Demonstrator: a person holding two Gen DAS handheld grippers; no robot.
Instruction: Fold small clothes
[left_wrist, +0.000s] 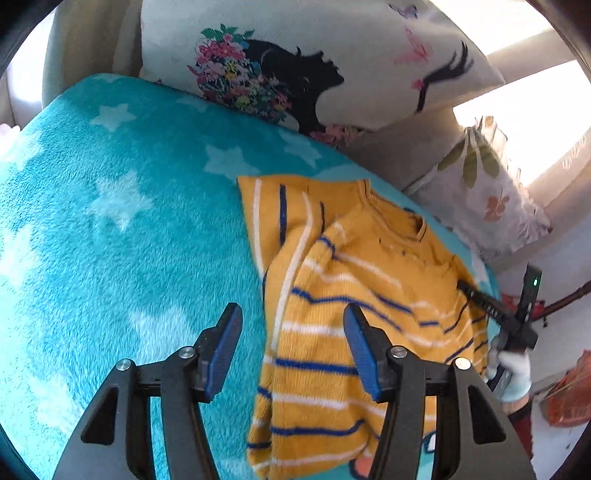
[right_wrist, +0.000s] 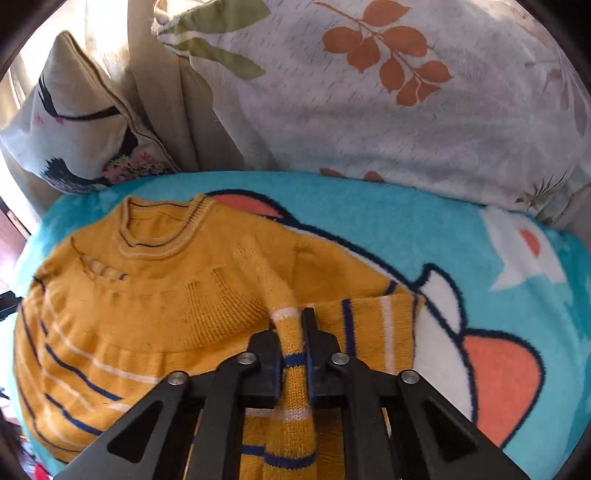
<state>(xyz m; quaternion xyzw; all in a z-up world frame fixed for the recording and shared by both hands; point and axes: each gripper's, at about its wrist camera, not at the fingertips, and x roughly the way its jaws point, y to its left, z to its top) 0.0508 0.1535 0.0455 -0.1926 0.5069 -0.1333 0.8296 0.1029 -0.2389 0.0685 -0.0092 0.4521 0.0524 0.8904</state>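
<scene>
A small mustard-yellow knitted sweater (left_wrist: 343, 295) with blue and white stripes lies on a turquoise star-print blanket (left_wrist: 110, 229). One sleeve is folded across its body. My left gripper (left_wrist: 291, 347) is open and empty, hovering over the sweater's left edge. My right gripper (right_wrist: 293, 332) is shut on a pinched ridge of the sweater's (right_wrist: 147, 295) striped fabric, near the other sleeve. The right gripper also shows in the left wrist view (left_wrist: 480, 299) at the sweater's far side, held by a white-gloved hand.
A white cushion with a black silhouette and flowers (left_wrist: 295, 66) leans behind the blanket. A leaf-print pillow (right_wrist: 388, 96) lies along the blanket's far edge. The blanket (right_wrist: 443, 236) carries a cartoon print. Orange items (left_wrist: 569, 395) lie beyond the right edge.
</scene>
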